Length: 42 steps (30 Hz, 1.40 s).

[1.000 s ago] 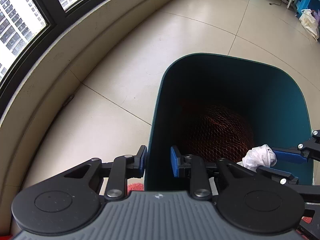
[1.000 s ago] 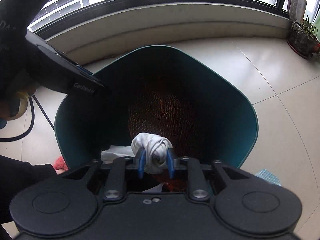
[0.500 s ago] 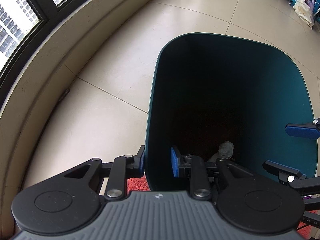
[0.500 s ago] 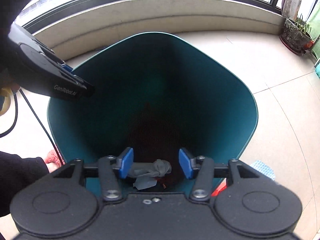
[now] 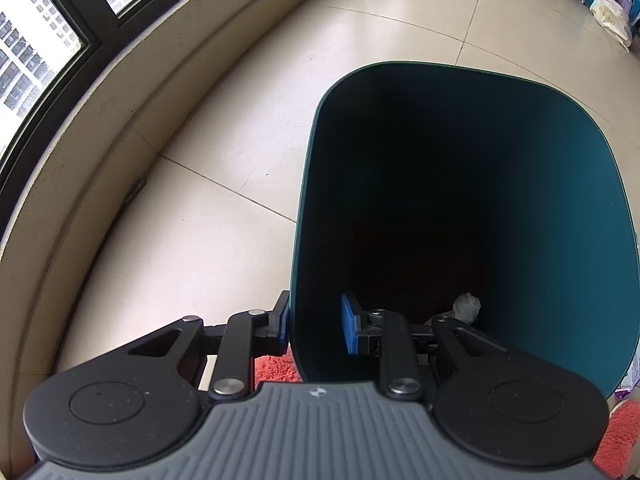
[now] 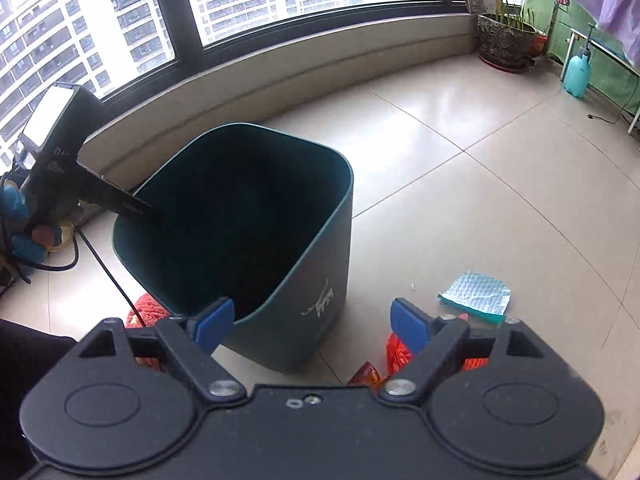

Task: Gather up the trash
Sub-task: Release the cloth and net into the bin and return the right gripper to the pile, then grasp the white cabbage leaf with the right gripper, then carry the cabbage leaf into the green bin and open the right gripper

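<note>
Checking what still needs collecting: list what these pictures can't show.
- Bin bottom, left wrist view: too dark; only a tissue wad shows.
- Bin interior, right wrist view: black shadow.
- Red wrapper, right wrist view: partly behind the right gripper.
- Red cloth, left wrist view: mostly under the bin and left gripper.

Left gripper [image 5: 314, 322] clamps teal bin [image 5: 560, 208] wall; white wad [image 5: 466, 307] inside.

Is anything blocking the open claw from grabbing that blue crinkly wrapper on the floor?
Nothing visible is. The right gripper is open, and the blue wrapper lies on bare floor tile beyond its right-hand finger. The green bin stands off to the left of it, and the red wrappers lie nearer, below the fingers.
</note>
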Available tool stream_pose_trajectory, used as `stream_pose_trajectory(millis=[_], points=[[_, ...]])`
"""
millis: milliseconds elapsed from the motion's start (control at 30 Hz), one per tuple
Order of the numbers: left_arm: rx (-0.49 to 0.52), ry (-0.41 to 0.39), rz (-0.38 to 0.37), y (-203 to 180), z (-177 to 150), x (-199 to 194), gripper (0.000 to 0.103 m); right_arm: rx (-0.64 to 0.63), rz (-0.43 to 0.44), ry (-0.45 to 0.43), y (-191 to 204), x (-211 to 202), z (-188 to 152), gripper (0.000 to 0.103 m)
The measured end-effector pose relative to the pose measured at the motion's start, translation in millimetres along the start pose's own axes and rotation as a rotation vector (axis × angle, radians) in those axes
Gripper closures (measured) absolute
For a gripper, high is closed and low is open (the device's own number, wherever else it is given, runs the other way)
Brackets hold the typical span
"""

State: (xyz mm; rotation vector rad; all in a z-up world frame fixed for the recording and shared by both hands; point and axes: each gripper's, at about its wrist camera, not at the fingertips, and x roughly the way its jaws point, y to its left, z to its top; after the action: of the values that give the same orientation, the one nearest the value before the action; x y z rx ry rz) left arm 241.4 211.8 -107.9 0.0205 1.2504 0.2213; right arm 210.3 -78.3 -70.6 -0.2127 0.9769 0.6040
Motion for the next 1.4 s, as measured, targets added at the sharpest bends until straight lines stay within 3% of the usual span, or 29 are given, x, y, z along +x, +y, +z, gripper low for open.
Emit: stream_pose_trajectory(millis=[100,167,267,367,567,700,733,867,933,1100,1233,1400], points=[[0.008,0.0,0.017,-6.1,1.5,-1.4,0.078,0.063,0.006,0.063,-16.7,18.9,-22.4,0.016],[0.008,0.002,0.025,-10.0,2.5,-1.6,0.078,0.039,-0.005,0.13,-25.4,44.0,-47.1,0.015],[0.013,0.002,0.035,-15.2,3.0,-3.3,0.078,-0.016,-0.042,0.28,-36.1,79.1,-88.3,0.016],[0.02,0.0,0.045,-20.2,2.9,-4.0,0.078,-0.031,-0.081,0.43,-47.7,118.2,-122.1,0.024],[0.021,0.005,0.053,-23.2,3.5,-4.6,0.078,-0.067,-0.049,0.569,-75.4,152.0,-159.6,0.03],[0.019,0.008,0.055,-24.4,4.0,-5.0,0.078,-0.117,-0.009,0.63,-79.0,178.6,-179.5,0.043],[0.019,0.01,0.059,-23.8,3.9,-3.5,0.078,-0.123,-0.003,0.638,-79.1,182.9,-182.4,0.05],[0.019,0.016,0.071,-26.6,5.0,-2.1,0.078,-0.153,0.009,0.677,-81.6,204.8,-195.7,0.056],[0.022,0.017,0.076,-28.1,5.6,-2.3,0.078,-0.154,0.024,0.687,-83.2,211.6,-199.2,0.069],[0.034,0.016,0.088,-31.7,3.3,-0.5,0.078,-0.123,0.065,0.682,-86.1,220.2,-201.6,0.088],[0.034,0.014,0.087,-31.6,1.2,-0.2,0.078,-0.134,0.085,0.642,-83.9,207.7,-199.0,0.096],[0.033,0.013,0.088,-31.7,0.7,-0.2,0.078,-0.146,0.041,0.556,-68.2,177.2,-181.1,0.098]])
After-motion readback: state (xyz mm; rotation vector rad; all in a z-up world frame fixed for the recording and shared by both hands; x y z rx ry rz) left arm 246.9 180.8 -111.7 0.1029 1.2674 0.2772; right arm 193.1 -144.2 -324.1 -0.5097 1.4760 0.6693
